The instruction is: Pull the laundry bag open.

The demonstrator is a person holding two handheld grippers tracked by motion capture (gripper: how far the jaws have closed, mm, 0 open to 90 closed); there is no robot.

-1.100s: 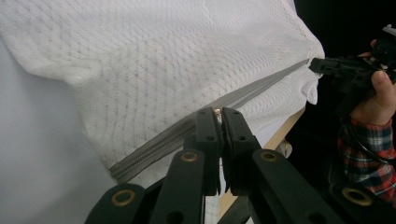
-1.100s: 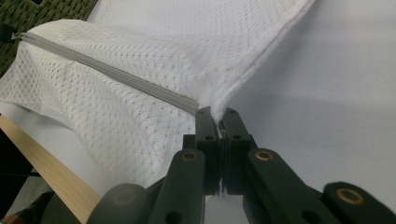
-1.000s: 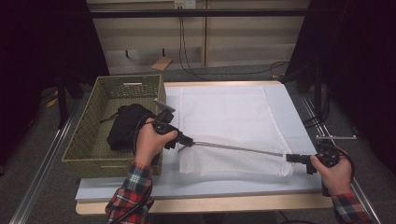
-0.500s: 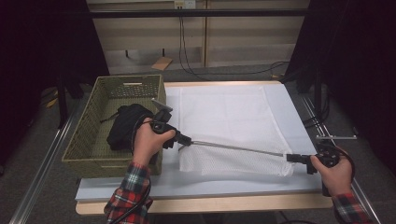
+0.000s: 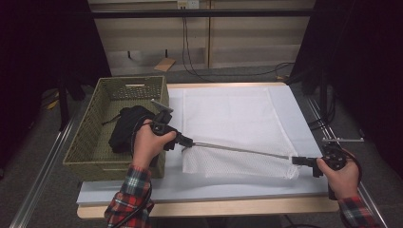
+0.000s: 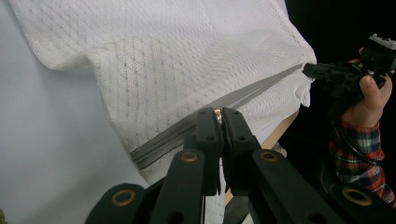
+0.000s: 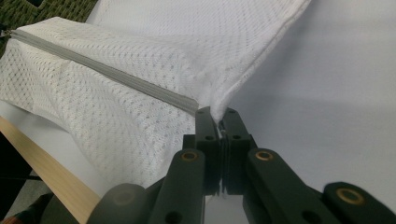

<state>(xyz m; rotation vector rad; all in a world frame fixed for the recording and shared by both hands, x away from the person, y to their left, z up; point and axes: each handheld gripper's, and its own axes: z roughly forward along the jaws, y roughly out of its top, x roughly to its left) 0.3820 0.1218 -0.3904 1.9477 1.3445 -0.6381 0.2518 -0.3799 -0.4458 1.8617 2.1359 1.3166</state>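
Note:
A white mesh laundry bag lies flat on the table, its near edge lifted and pulled taut along a grey zipper. My left gripper is shut on the zipper's left end, where a small metal pull shows between the jaws. My right gripper is shut on the bag's right corner. In the left gripper view the zipper runs away toward the right gripper. In the right gripper view the zipper stretches off to the upper left.
A green woven basket stands at the table's left with a dark garment inside. The white table sheet ends at a wooden front edge. Metal rails run along both sides.

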